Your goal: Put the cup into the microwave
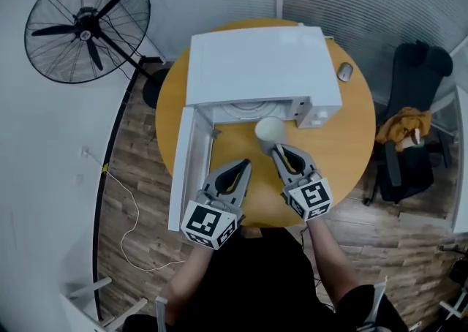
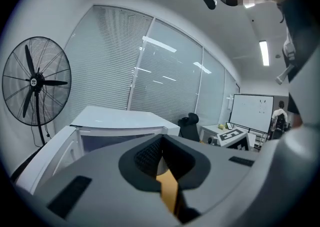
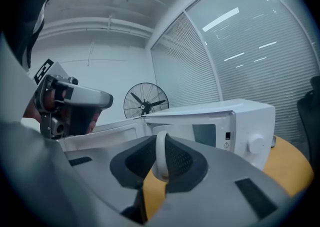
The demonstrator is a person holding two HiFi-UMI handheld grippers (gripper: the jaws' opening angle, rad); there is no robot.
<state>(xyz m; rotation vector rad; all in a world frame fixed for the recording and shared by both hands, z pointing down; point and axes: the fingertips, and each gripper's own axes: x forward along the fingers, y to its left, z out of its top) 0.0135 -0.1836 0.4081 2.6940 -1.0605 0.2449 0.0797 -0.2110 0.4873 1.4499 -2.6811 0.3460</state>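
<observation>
Right gripper [image 3: 161, 146] fingers pinch cup [image 1: 268, 129] handle, body hidden | left gripper [image 2: 160, 143] fingers pressed together | microwave [image 1: 259, 63] cavity mostly hidden

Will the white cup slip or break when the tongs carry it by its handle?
The cup looks hard and smooth, so probably stiff, slippery and breakable. Held only by its thin handle in the right tongs, it may swing or tilt.

Bright, even light from a ceiling strip [image 2: 264, 53], glare streaking the blinds [image 3: 250, 71], fisheye edges bent and dark.
</observation>
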